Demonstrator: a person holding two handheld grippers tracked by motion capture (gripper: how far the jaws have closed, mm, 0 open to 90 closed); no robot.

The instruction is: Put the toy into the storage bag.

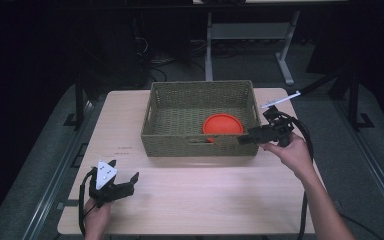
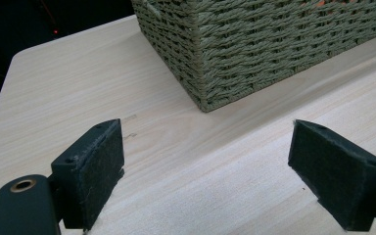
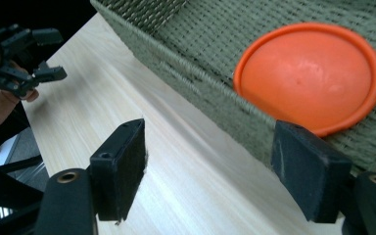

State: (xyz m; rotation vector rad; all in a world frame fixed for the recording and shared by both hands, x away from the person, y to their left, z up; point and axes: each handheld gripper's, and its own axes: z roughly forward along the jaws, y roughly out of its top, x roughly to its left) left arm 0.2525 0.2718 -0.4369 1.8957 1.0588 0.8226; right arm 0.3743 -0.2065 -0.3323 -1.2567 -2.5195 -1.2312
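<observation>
We judge the work in hand to be about the orange plate, which lies flat on the floor of the woven basket, in its near right corner and close against the near wall. Our right gripper is the one that matters here: it sits at the basket's near right corner, jaws spread wide and holding nothing, level with the rim. In the right gripper view the rim of the basket runs between the two pads, one pad over the bare table outside the wall, the other over the basket's inside, close by the edge of the plate. So the plate lies ahead of this gripper and slightly to its inner side, down below the rim; being round, it has no long axis to line up with, and we think its raised lip nearest the wall is the natural place to take it. Our left gripper rests well apart, low at the near left of the table, its pads also wide apart and empty, pointing toward the basket's left corner. The right hand is plainly the nearer one
</observation>
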